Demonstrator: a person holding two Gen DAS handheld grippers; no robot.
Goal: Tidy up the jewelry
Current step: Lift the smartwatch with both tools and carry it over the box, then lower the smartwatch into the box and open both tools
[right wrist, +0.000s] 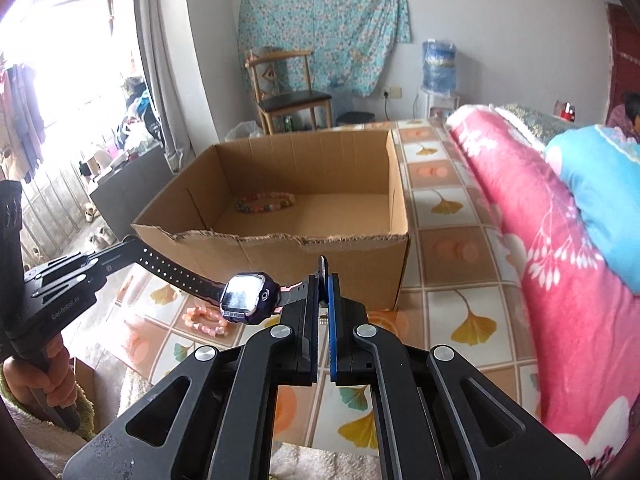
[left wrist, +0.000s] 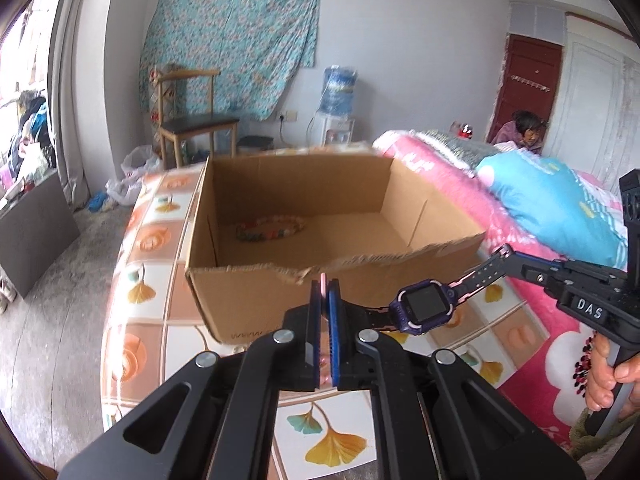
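A purple smartwatch (left wrist: 420,306) (right wrist: 244,296) with a black-and-pink strap hangs stretched between both grippers, just in front of an open cardboard box (left wrist: 280,270) (right wrist: 280,237). My left gripper (left wrist: 325,284) (right wrist: 134,242) is shut on one strap end. My right gripper (right wrist: 323,270) (left wrist: 506,252) is shut on the other end. A multicoloured beaded bracelet (left wrist: 270,230) (right wrist: 266,202) lies on the box floor. A pink beaded bracelet (right wrist: 204,320) rests on the table below the watch.
The table (right wrist: 460,276) has a ginkgo-leaf cloth. A bed with a pink blanket (right wrist: 520,220) and a blue pillow (left wrist: 552,204) runs along its right side. A wooden chair (left wrist: 192,120) and a water dispenser (left wrist: 338,96) stand by the far wall. A person (left wrist: 524,132) sits by the door.
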